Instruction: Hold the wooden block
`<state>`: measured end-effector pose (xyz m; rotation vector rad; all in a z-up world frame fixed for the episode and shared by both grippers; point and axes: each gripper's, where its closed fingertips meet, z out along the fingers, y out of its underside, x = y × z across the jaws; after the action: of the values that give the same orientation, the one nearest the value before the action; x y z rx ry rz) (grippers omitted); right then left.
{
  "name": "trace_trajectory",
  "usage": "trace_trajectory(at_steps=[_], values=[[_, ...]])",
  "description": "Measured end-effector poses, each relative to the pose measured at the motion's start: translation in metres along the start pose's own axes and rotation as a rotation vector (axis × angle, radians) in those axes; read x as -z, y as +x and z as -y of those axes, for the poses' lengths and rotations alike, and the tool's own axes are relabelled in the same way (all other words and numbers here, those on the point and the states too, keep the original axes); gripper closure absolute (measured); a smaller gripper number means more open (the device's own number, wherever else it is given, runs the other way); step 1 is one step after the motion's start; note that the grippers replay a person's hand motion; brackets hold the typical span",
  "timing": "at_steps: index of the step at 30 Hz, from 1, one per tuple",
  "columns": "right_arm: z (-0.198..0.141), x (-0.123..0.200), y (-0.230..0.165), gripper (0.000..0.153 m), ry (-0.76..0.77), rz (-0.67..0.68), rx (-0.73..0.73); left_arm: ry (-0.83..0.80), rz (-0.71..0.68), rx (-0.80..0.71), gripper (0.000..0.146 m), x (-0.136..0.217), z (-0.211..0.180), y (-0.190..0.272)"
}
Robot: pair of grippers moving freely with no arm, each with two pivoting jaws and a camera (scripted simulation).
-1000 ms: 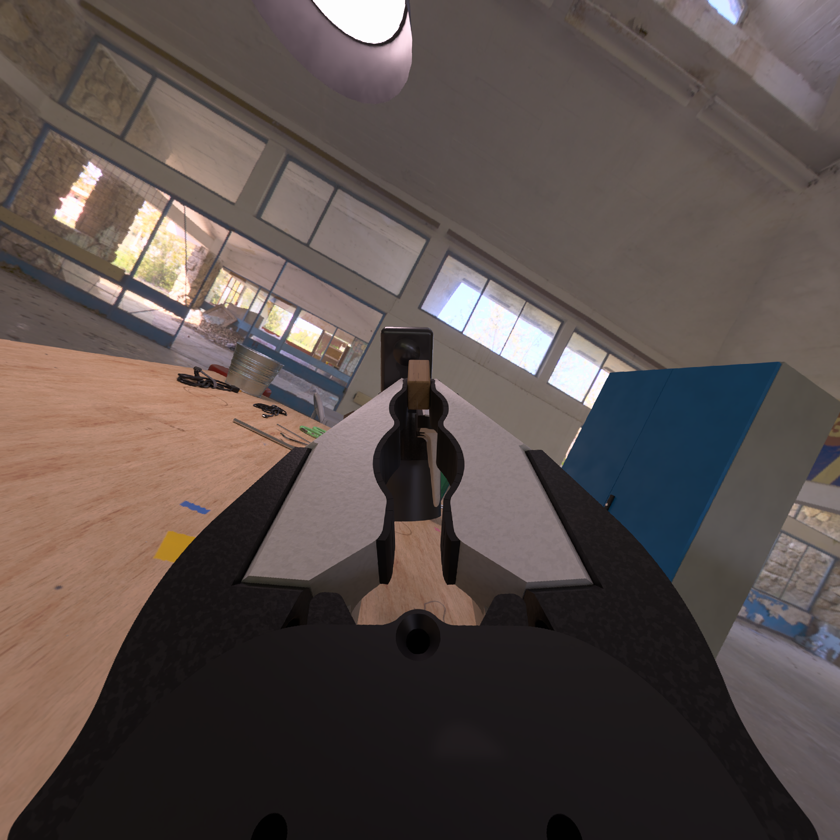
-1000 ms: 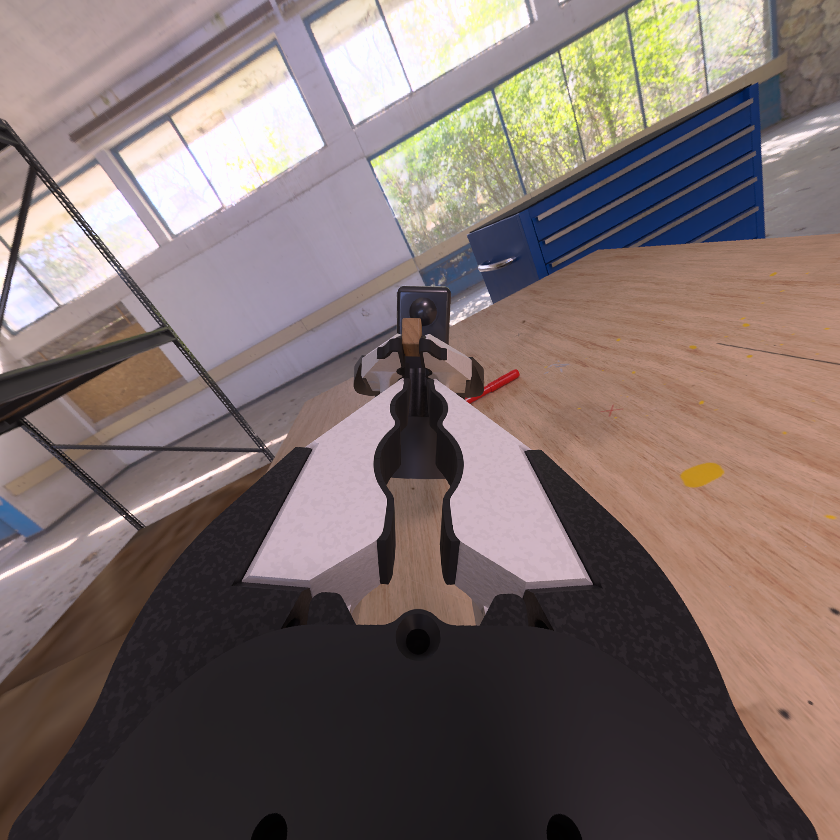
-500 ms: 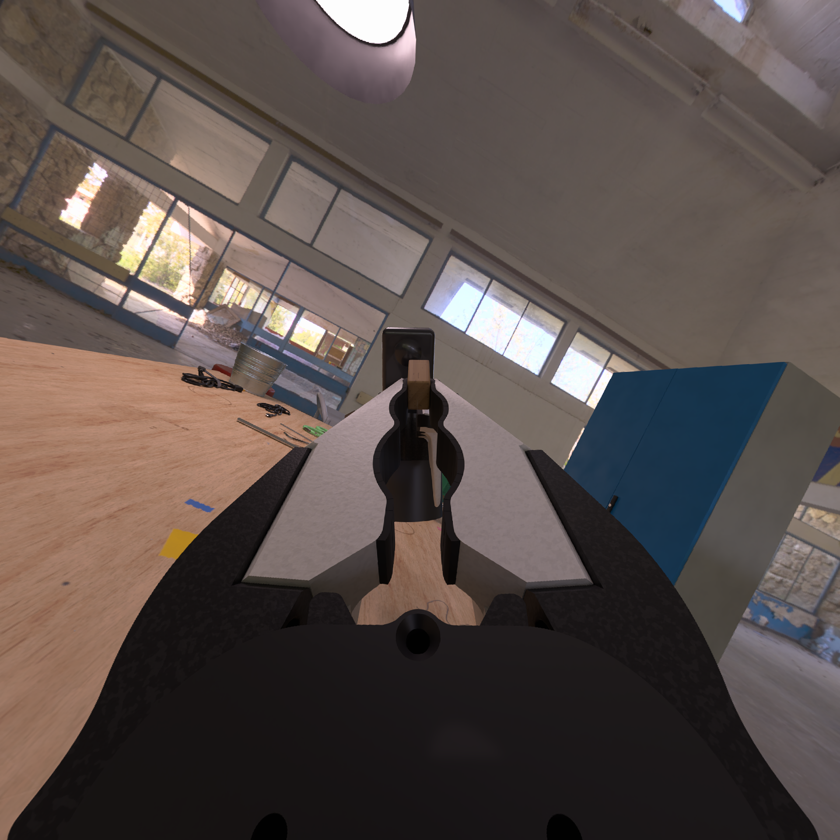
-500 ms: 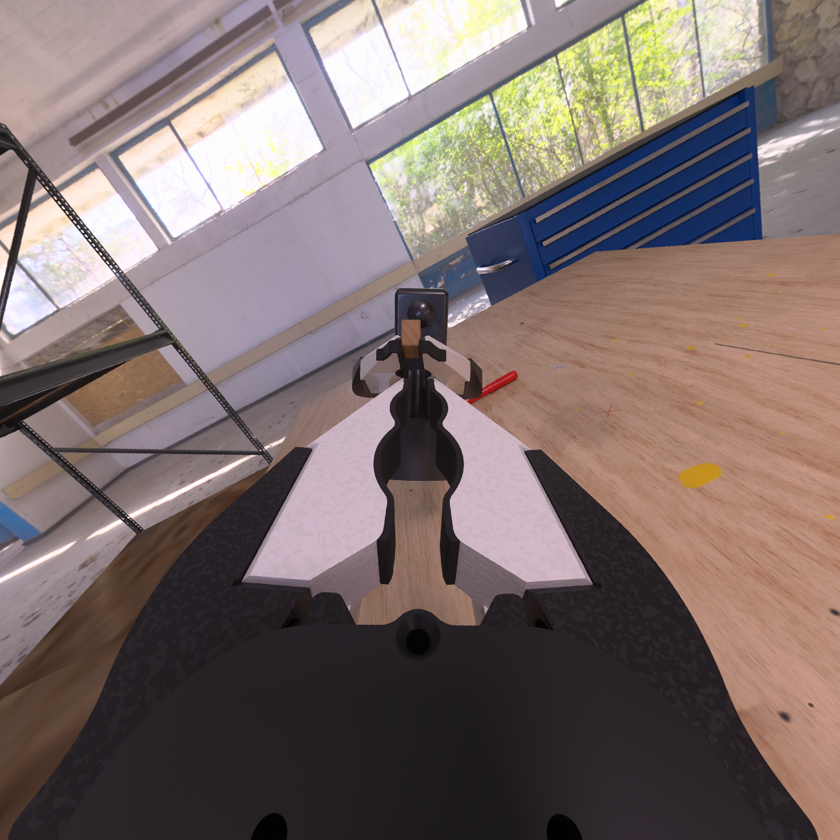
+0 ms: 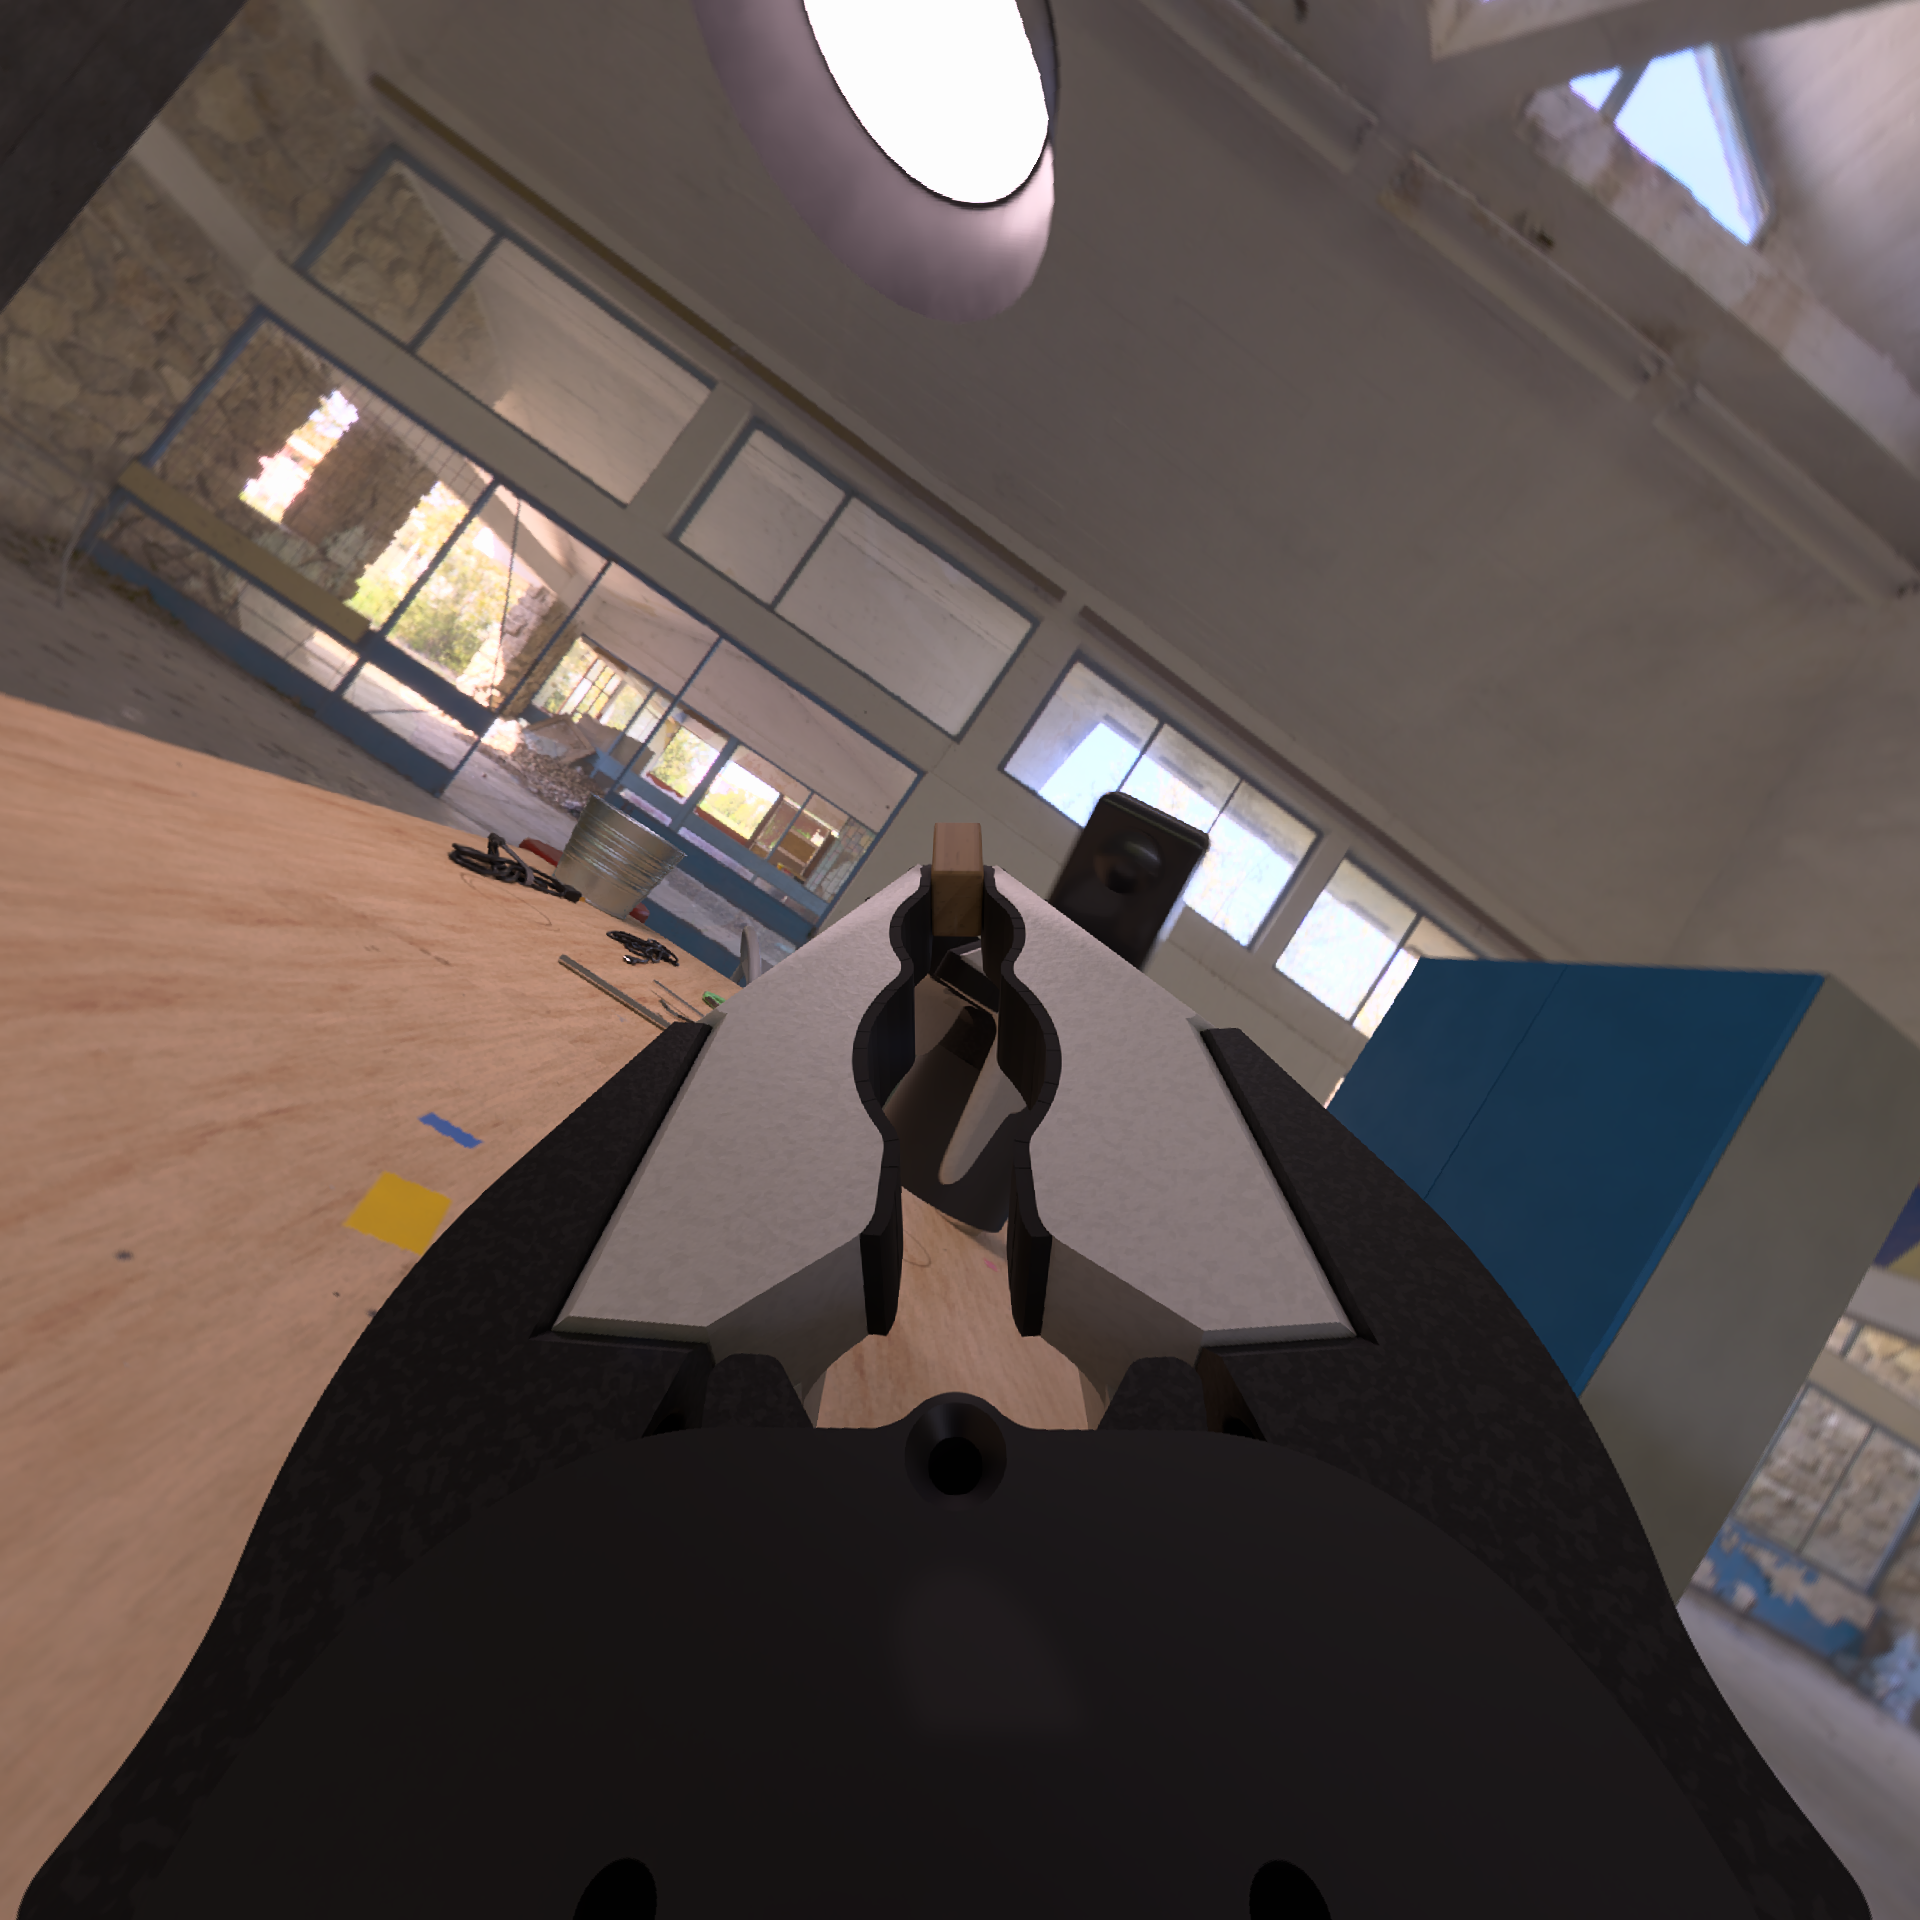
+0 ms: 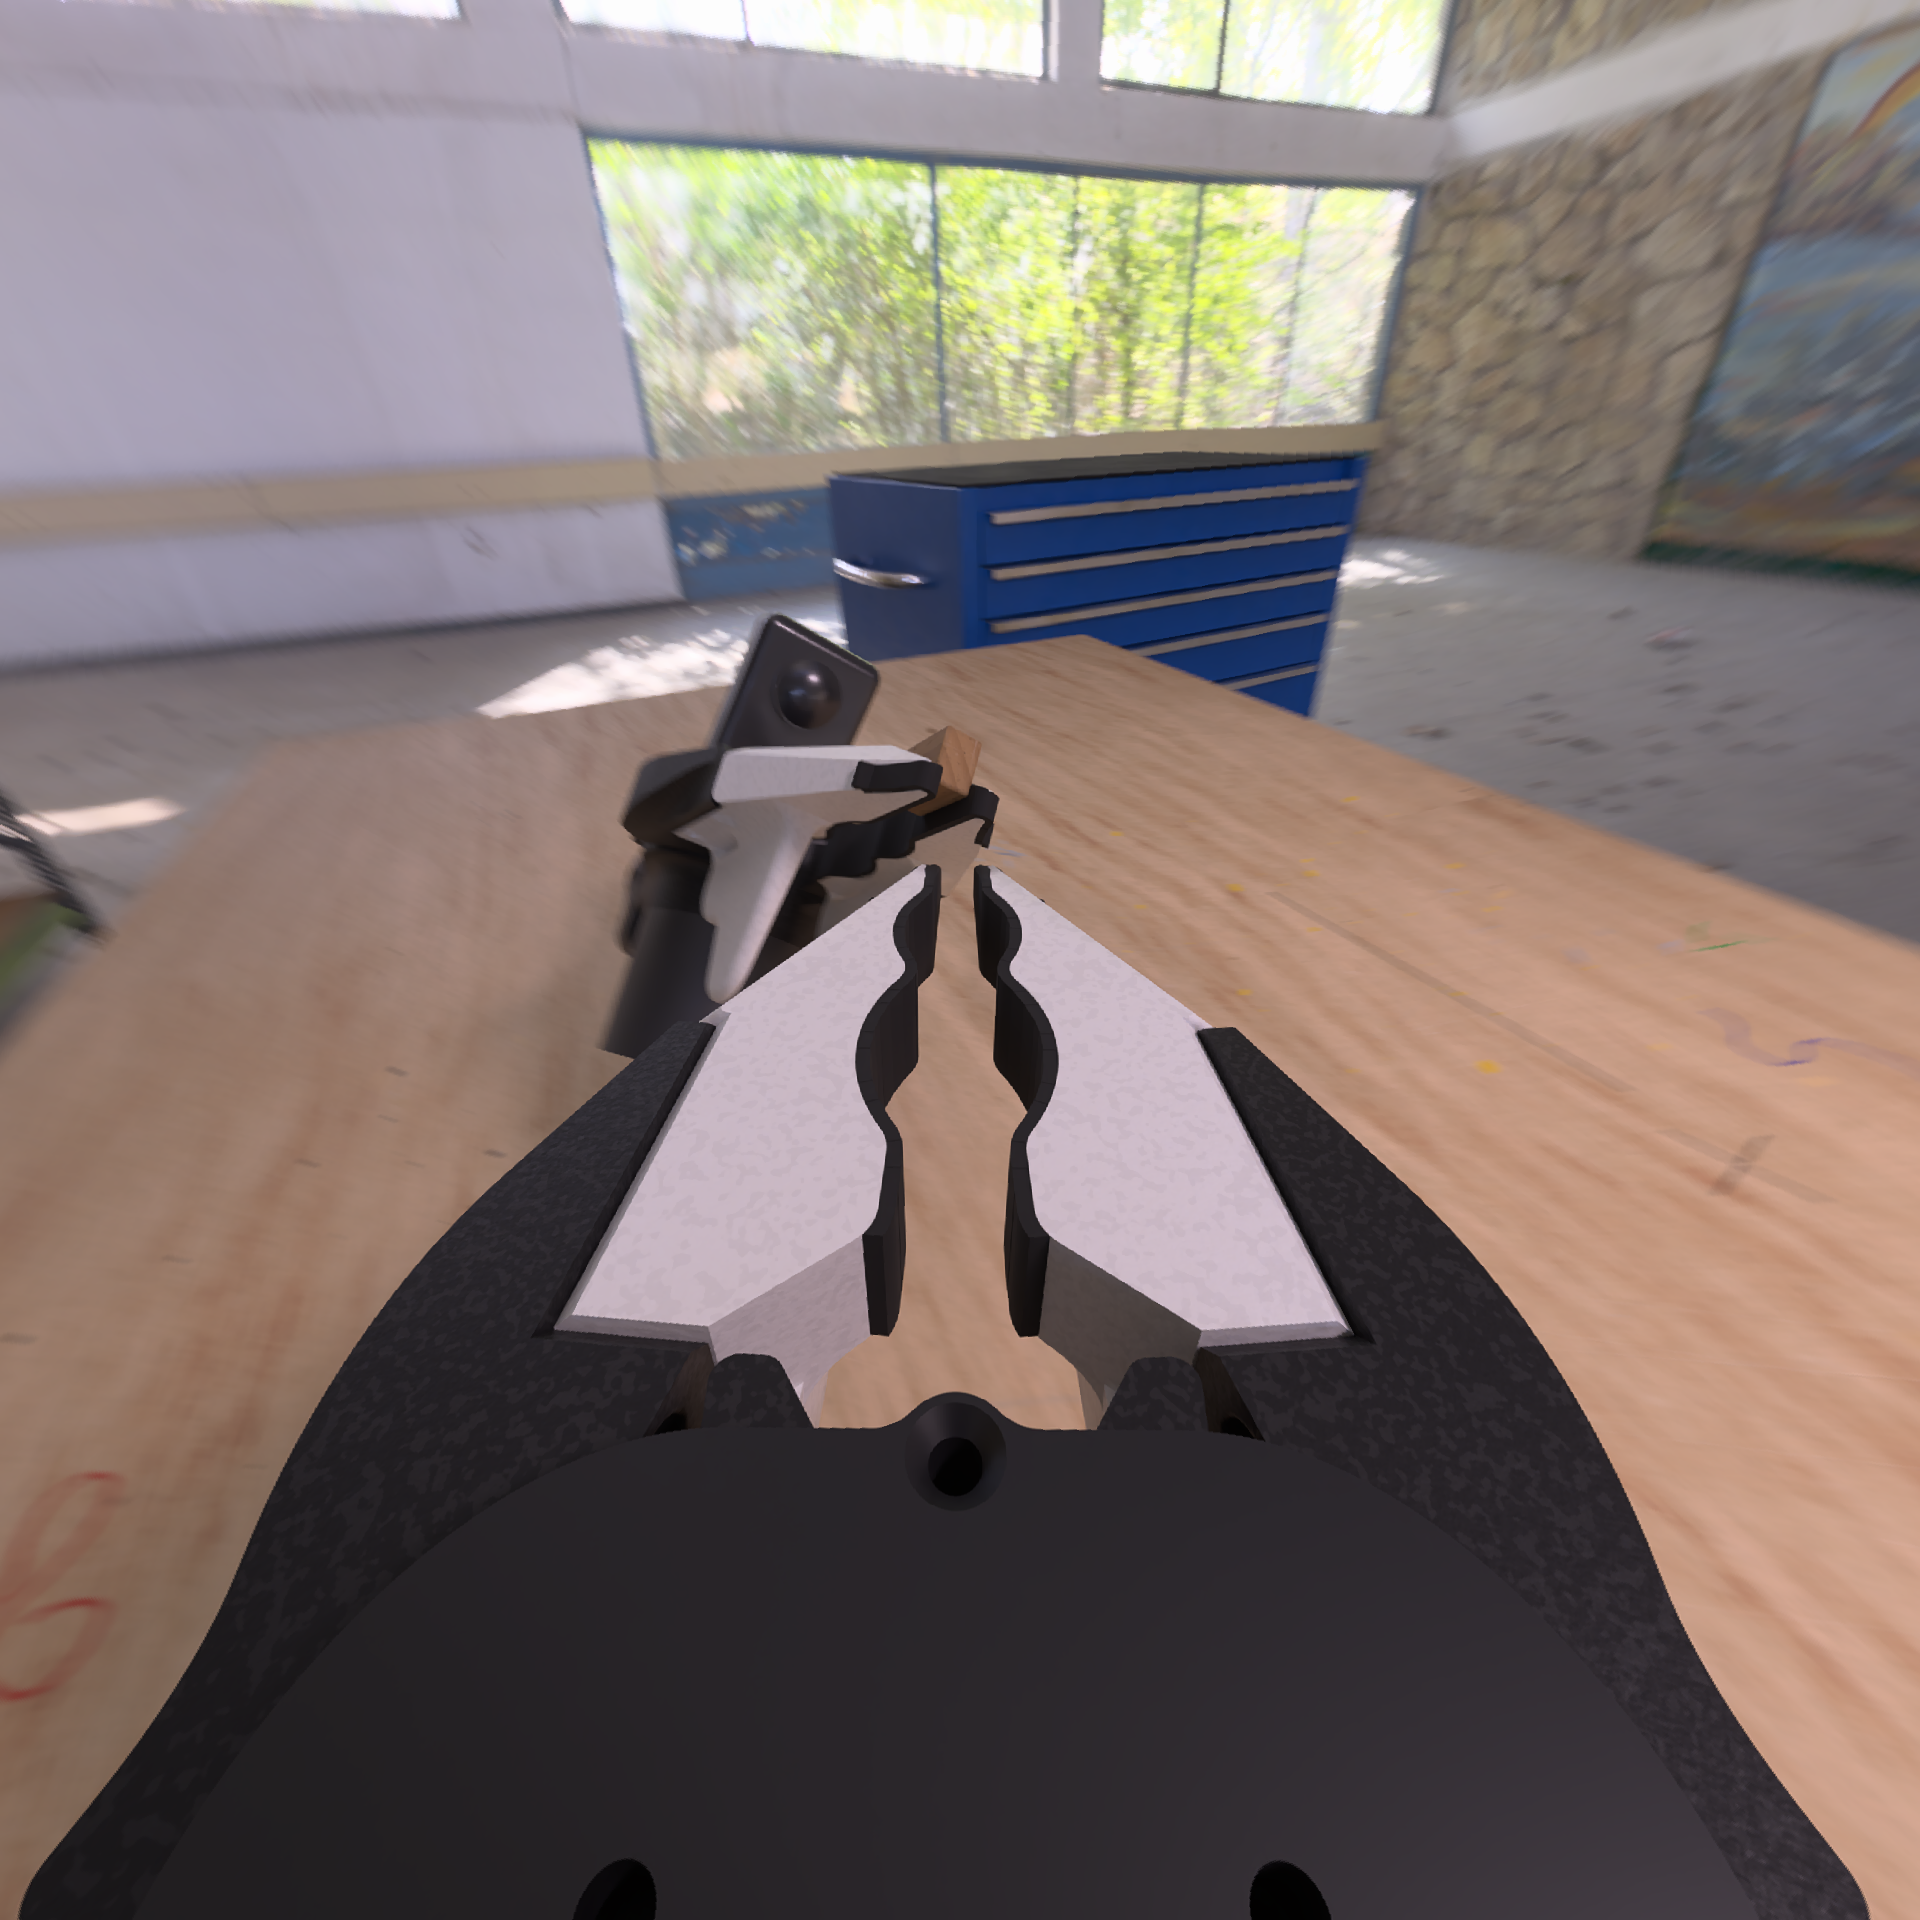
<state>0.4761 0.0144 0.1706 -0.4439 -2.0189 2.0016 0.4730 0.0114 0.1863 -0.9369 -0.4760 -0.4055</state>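
Wooden block, a small pale-tan squared piece with smooth faces and crisp edges, sits pinched at the very tips of our left gripper, whose white, finely grained fingers carry black scalloped inner pads and rise from a pebbled black body. In the right wrist view we see the same block held above the light plywood table by that gripper, while our right gripper holds its fingertips slightly apart with nothing between them, just short of the block.

Tall windows, blue drawer cabinet, stone wall
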Motion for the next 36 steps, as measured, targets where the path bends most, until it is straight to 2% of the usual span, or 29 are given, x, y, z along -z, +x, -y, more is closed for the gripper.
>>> trace_trajectory(at_steps=[5,9,11,15,17,23,28,31,36], values=[[-0.006,0.001,0.006,0.146,-0.033,-0.164,0.306,0.027,0.051,0.077,0.138,0.0,-0.003,-0.007],[-0.007,0.003,0.006,0.147,-0.034,-0.188,0.395,0.033,0.057,0.121,0.138,0.0,-0.005,-0.009],[-0.005,0.005,0.004,0.147,0.01,-0.103,0.243,0.03,0.035,0.131,0.138,-0.001,-0.005,-0.006],[0.0,0.007,0.003,0.148,0.141,0.157,-0.305,0.017,-0.001,0.099,0.138,-0.002,-0.006,-0.003],[-0.002,0.006,0.003,0.148,0.158,0.189,-0.429,0.002,0.021,0.054,0.138,-0.001,-0.005,-0.004],[-0.007,0.001,0.013,0.147,0.163,0.154,-0.596,-0.028,0.145,-0.101,0.138,0.004,-0.005,-0.015],[-0.01,0.0,0.022,0.148,0.216,0.134,-0.707,-0.018,0.202,-0.128,0.138,0.006,-0.008,-0.023],[-0.01,0.01,0.044,0.153,0.306,0.045,-0.766,-0.017,0.216,-0.142,0.138,0.009,-0.009,-0.026],[-0.02,0.007,0.038,0.153,0.157,0.099,-0.597,-0.033,0.199,-0.096,0.139,0.01,-0.009,-0.033]])
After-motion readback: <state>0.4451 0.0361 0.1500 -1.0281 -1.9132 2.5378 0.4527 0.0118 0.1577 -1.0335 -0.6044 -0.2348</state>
